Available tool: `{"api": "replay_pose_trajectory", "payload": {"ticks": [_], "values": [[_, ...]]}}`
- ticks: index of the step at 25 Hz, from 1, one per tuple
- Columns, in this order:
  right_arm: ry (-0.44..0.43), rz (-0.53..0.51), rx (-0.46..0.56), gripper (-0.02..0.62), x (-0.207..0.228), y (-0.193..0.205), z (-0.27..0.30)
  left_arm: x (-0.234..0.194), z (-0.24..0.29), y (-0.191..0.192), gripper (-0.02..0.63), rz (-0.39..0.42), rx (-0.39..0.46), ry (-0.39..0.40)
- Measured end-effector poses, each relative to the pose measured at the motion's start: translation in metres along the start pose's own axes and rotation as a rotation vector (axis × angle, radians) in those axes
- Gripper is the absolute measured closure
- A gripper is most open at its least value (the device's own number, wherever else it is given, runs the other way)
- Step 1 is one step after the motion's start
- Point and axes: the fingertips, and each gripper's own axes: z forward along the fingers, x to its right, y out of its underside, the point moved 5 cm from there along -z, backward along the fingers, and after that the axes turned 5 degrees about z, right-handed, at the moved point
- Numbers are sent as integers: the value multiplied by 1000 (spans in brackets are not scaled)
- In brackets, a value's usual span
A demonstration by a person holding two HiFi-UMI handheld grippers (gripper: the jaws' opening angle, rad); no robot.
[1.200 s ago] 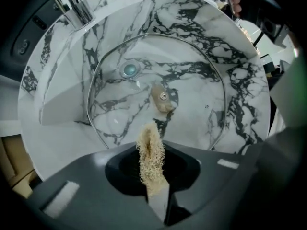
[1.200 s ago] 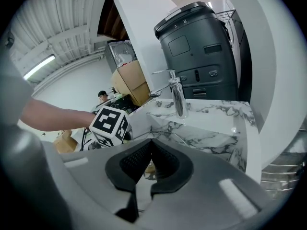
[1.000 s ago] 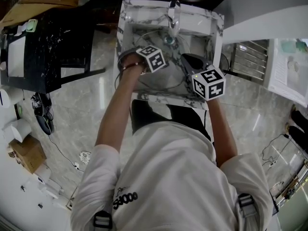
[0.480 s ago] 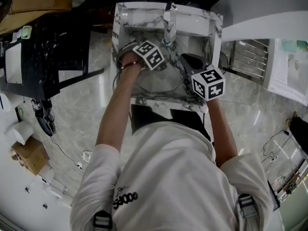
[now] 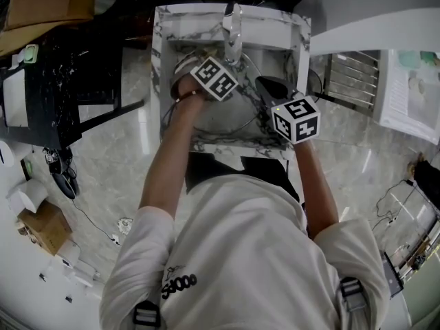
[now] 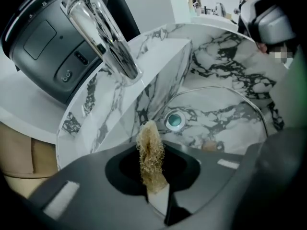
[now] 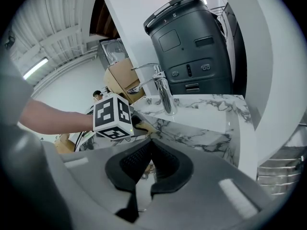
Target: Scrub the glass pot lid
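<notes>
A marble sink [image 5: 300, 43] under a chrome faucet [image 5: 234, 20] fills the scene. Over the last second the left tool [image 6: 154, 188], clamped on a tan fibrous scrubber [image 6: 150, 150], has slid slightly toward the faucet. The right tool [image 7: 147, 152] has barely moved. Its jaws are pressed together, apparently on the rim of the glass pot lid [image 6: 223, 121], which sits in the basin just ahead of the left tool. That small travel suggests a scrubbing stroke under way, though scrubber-to-glass contact isn't visible.
</notes>
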Motion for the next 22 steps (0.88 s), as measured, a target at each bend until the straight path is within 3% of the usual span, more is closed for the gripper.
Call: {"api": "replay_pose_trajectory", "payload": {"ticks": [11,22], "values": [[21,17,4,591,5,8,-9,24,-5,-32,548,32,100,-13],[31,27,15,591,7,12,-16,42,-8,-46,548,45,137,3]]}}
